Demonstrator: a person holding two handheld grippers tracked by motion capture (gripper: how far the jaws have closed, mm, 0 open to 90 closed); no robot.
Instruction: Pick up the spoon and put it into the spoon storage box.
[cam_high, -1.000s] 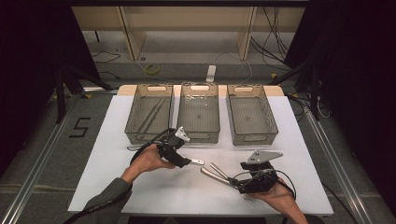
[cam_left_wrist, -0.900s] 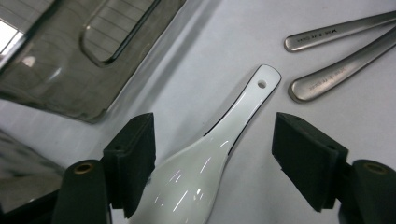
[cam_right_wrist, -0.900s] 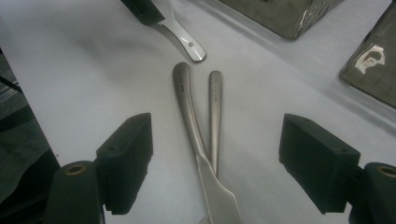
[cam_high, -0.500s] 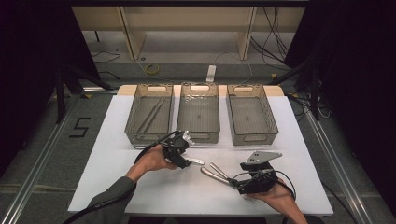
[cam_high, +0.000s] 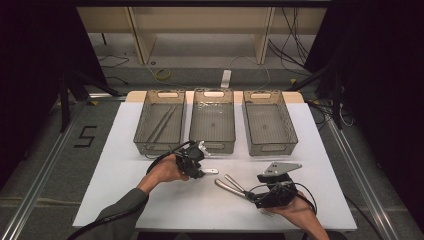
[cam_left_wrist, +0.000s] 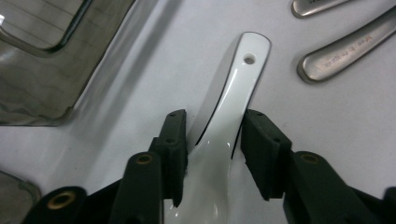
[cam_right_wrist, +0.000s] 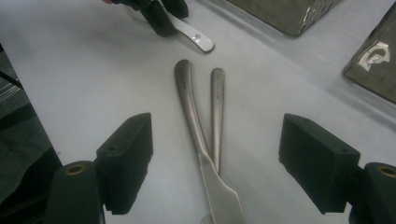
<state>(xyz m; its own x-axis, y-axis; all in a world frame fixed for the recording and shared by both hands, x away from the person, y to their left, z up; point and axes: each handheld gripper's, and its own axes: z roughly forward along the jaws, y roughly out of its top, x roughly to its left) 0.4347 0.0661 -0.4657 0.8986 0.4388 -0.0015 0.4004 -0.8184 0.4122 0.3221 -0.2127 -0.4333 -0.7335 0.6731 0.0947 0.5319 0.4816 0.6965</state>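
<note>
- Left gripper (cam_left_wrist: 212, 154): jaws have just been closing, now narrow around the white spoon (cam_left_wrist: 233, 98) handle; the pads look to touch it, so the pick seems started.
- Spoon lies on the table (cam_high: 125, 200), just before the middle tray (cam_high: 212, 120).
- Versus earlier: left hand shifted slightly, spoon barely moved.
- Right gripper (cam_right_wrist: 219, 158) wide, empty, over two metal utensils (cam_right_wrist: 201, 121), unchanged.

Three clear bins in a row at the far side of white table (cam_high: 115, 195): left bin (cam_high: 160, 122) with thin sticks (cam_high: 162, 124), middle bin (cam_high: 212, 120), right bin (cam_high: 269, 122).
</note>
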